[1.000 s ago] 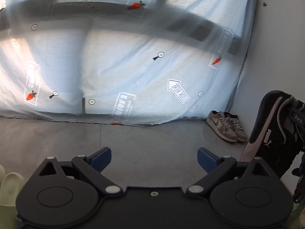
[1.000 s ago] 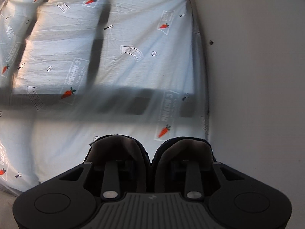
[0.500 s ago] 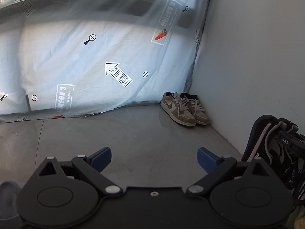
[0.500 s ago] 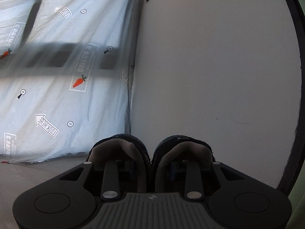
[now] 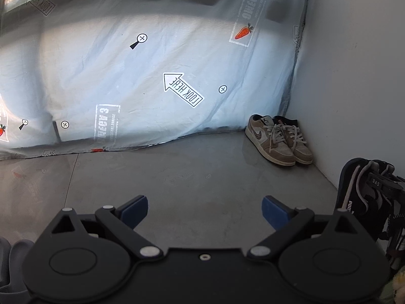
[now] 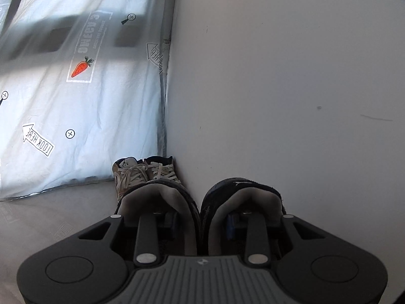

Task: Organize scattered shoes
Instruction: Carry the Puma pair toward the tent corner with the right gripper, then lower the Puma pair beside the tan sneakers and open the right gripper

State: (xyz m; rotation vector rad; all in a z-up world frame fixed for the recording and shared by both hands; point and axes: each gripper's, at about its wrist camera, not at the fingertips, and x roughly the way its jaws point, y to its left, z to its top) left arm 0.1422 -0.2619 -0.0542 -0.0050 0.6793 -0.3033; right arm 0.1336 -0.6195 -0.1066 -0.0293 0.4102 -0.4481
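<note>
Both views have swung toward the corner since a second ago, and the tan sneakers [image 5: 279, 140] parked against the white wall [image 5: 354, 76] now show in both. The right gripper [image 6: 200, 224] is clenched on a pair of black sneakers [image 6: 177, 202], one finger tucked inside each shoe so the two inner collars are pinched together, and the pair hangs just short of the tan ones. The left gripper [image 5: 205, 211] is spread wide and carries nothing (grey slippers [image 5: 15, 258] sit at its lower left edge). Carrying is the step in hand, I judge; next the black pair wants lowering onto the grey floor [image 5: 189, 172] beside the tan pair, toes to the wall, then letting go
</note>
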